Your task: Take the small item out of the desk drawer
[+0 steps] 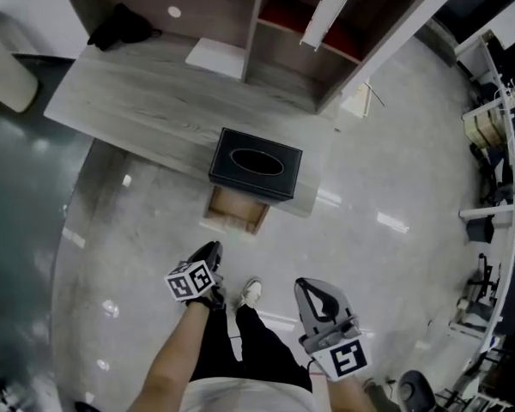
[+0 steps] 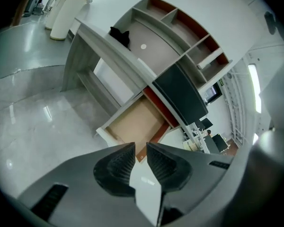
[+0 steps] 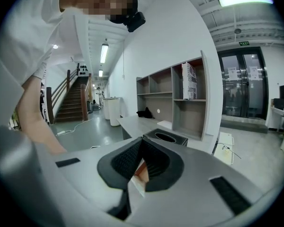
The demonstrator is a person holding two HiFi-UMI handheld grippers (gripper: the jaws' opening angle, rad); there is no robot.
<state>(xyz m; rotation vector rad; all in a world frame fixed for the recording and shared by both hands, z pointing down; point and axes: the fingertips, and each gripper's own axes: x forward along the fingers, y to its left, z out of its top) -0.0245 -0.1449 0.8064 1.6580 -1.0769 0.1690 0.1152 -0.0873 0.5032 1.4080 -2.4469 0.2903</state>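
One drawer (image 1: 235, 212) open, jutting past desk (image 1: 137, 101) edge

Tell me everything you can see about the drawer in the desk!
The drawer is pulled out from under the grey desk, just below the black box on top. It is a shallow wooden tray with a light brown bottom, pale front and reddish-brown side. The part that shows looks bare. Only the desk touches it.

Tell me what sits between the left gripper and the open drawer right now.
Only bare glossy floor: in the head view nothing lies between the left gripper and the open drawer.
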